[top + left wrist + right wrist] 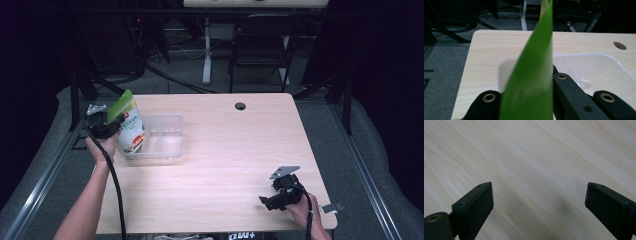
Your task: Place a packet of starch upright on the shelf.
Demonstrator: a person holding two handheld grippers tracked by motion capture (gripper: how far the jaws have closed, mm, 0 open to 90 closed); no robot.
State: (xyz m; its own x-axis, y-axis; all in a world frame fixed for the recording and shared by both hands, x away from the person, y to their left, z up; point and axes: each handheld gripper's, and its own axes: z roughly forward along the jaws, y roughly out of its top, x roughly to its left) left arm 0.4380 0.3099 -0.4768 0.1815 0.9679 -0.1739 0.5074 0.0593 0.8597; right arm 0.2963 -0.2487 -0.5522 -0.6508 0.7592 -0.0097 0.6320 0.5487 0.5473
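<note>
Left tool (107,119) pinches the pouch (130,127) by its top over the bin (167,150) at nine o'clock; lower it upright, then release; right tool (539,202) rests spread at five o'clock.

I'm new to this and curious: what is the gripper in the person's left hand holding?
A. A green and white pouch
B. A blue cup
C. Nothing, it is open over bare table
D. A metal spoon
A: the left gripper is shut on the green and white pouch, at the clear tray.
</note>
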